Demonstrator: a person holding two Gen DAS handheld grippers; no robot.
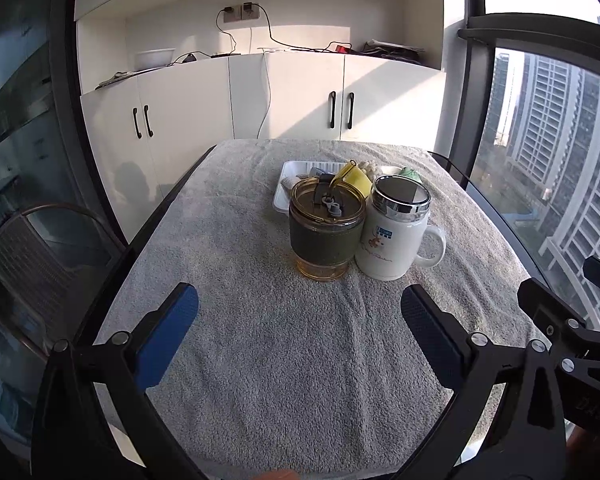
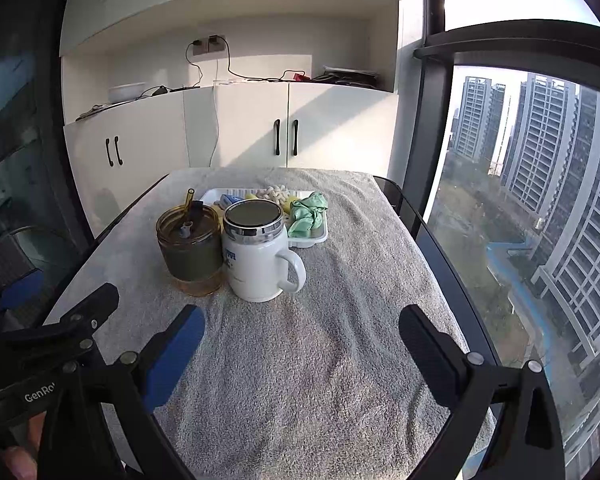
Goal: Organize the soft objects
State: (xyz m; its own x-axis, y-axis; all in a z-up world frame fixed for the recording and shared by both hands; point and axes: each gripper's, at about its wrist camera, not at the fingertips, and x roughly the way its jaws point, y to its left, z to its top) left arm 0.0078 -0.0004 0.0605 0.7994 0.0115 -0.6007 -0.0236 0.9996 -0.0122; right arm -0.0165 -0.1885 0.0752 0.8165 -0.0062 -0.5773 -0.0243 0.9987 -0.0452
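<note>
A crumpled mint-green soft cloth point(image 2: 307, 215) is seen in a white plastic tray point(image 2: 318, 236), far ahead of the right gripper point(image 2: 302, 354), behind a white mug point(image 2: 256, 258) and an amber glass cup point(image 2: 190, 250). It is judged light and squashy, best pinched at a raised fold. Both the right gripper and the left gripper point(image 1: 300, 330) are held wide apart, holding nothing.

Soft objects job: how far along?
Barely started, by the look of it. Done: nothing visibly sorted; the green cloth item and other soft pieces still lie in the white tray behind the amber tumbler and white mug. In hand: nothing; the left hand-held gripper and right hand-held gripper are open, above the towel. Left: essentially all of it.
</note>
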